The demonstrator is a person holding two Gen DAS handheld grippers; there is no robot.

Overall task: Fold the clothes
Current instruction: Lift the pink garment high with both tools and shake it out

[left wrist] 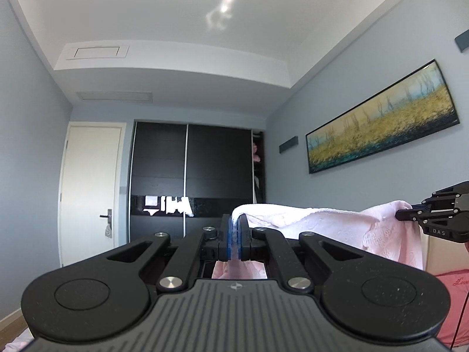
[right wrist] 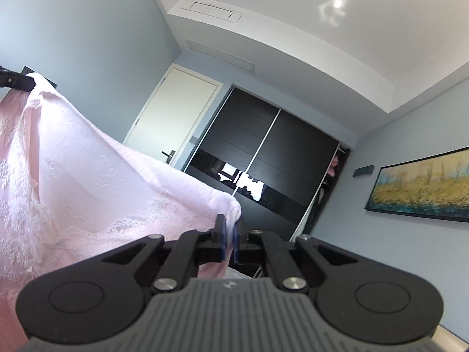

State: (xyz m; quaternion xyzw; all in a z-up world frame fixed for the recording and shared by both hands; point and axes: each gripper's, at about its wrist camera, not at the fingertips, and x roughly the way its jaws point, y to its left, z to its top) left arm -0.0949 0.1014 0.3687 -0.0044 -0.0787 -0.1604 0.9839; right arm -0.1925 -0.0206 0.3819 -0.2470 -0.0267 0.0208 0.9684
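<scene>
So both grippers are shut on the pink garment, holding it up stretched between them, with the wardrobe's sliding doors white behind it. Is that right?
Not quite: the wardrobe doors are black, not white; the white panel beside them is the room door. The left wrist view shows this. The rest stands: the left gripper and right gripper are each shut on the pink garment, held up between them.

The pink garment [right wrist: 73, 182] runs off the left edge, its lower part hidden behind the tongs.
</scene>
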